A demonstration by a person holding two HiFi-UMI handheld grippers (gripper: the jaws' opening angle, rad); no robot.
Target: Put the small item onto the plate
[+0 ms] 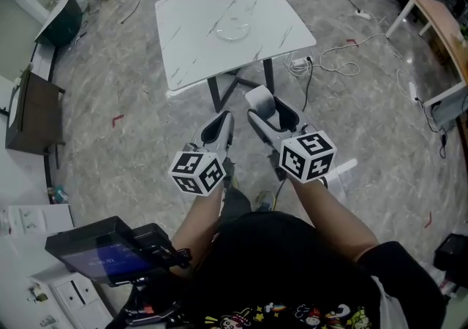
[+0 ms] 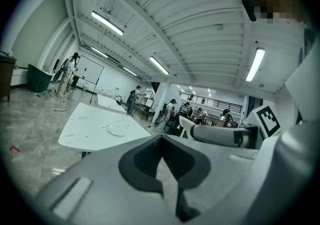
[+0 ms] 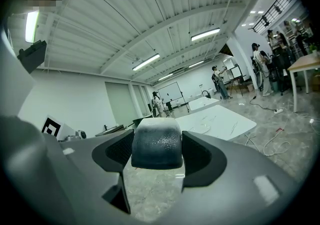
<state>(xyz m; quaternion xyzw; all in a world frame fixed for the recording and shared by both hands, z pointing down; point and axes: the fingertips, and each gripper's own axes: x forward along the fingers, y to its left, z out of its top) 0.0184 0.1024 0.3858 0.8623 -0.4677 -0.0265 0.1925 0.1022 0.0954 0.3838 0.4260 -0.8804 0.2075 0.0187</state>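
Observation:
In the head view a white marble table stands ahead of me on the floor, and a clear glass plate lies near its middle. Both grippers hang in the air short of the table. My right gripper is shut on a small grey-white rounded block; in the right gripper view the block fills the gap between the jaws, with the table far beyond. My left gripper is shut on nothing, and the left gripper view shows its jaws closed together, with the plate in the distance.
Cables trail over the floor right of the table. A wooden desk stands at the far right and a dark cabinet at the left. A black device is at my lower left. Several people stand far off.

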